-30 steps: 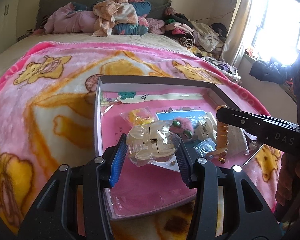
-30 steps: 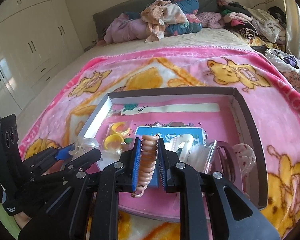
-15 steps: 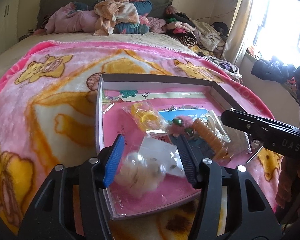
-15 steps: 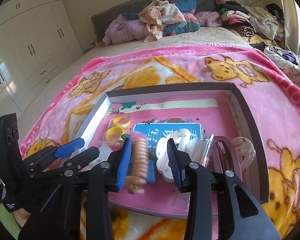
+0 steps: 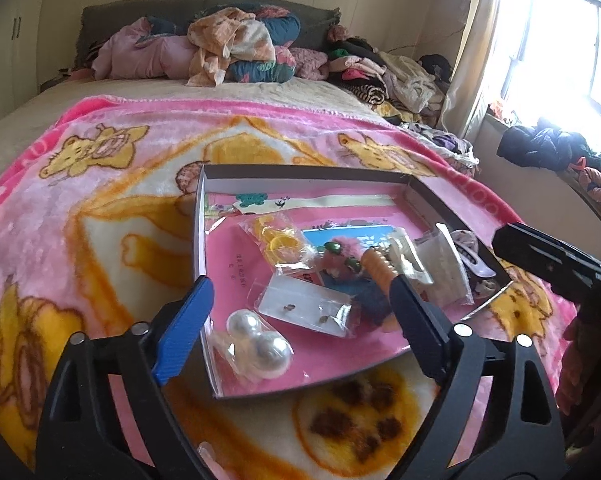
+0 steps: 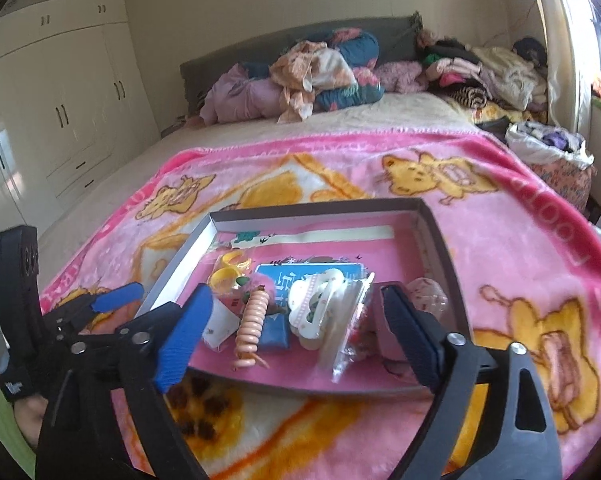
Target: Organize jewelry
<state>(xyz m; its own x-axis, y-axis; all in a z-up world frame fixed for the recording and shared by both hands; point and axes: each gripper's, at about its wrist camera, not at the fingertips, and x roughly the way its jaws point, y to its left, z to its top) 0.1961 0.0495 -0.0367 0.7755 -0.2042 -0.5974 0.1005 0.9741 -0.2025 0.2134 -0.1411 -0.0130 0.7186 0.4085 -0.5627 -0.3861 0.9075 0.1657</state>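
your left wrist view looks close over the tray's (image 5: 199,240) near-left corner toward the headboard; your right wrist view shares it (image 6: 440,236) from right.

We see a shallow grey-walled tray (image 5: 199,216) with a pink floor holding the jewelry. At its near left corner lies a bagged pearl clip (image 5: 258,346); just beyond sits a clear packet of small studs (image 5: 306,308). A peach spiral hair tie (image 6: 252,318) stretches lengthwise mid-tray, a bag of yellow rings (image 5: 278,238) lies farther back, and a white claw clip (image 6: 314,308) rests right of the spiral.
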